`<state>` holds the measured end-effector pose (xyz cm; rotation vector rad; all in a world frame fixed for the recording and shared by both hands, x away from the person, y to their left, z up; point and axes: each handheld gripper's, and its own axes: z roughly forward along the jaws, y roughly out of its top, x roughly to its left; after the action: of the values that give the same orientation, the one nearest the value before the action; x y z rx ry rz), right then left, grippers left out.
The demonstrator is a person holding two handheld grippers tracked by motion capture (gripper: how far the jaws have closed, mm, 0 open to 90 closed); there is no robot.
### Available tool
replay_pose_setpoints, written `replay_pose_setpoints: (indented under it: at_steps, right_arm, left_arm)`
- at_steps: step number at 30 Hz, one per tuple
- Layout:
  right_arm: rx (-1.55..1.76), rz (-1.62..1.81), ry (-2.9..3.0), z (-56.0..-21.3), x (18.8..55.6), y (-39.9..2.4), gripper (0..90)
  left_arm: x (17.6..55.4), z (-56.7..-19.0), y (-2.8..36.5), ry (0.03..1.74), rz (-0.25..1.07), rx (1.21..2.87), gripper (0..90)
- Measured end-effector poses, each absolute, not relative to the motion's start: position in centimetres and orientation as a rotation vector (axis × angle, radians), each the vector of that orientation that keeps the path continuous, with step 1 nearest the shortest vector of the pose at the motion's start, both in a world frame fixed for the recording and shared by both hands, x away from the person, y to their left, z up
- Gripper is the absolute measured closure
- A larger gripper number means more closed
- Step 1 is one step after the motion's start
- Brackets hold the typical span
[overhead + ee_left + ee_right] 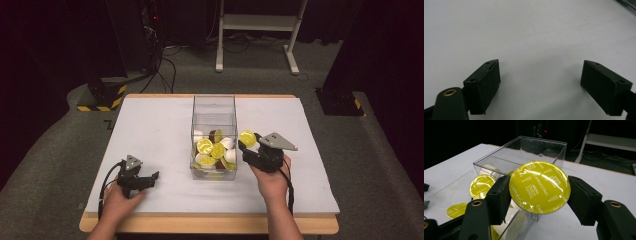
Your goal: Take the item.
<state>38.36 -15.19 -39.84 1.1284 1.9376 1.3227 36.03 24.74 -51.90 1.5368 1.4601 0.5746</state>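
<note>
R gripper (539,192) clamps capsule (539,187) btwn pads (by box (214,107)); L gripper (540,82) wide.

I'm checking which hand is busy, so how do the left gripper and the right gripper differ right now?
The right gripper is shut on a yellow-lidded capsule; the left gripper is open with nothing between its jaws. The right gripper is beside the clear box of capsules; the left gripper sits apart from it over the white table. Both have black jaws.

Overhead light washes the pale surface (150,130) bright while the room beyond its far edge sinks into black; glare streaks the yellow capsule lid (539,187), and soft shadows trail blurred fingers (482,86).
</note>
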Motion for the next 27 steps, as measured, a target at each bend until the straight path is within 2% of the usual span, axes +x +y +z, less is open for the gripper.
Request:
replay_pose_setpoints:
  at_steps: [27]
  right_arm:
    - [1.204,1.262,1.852,-40.0,39.0,-18.2,38.3]
  left_arm:
    - [36.0,-51.9,24.7,1.46,0.574,1.537,16.2]
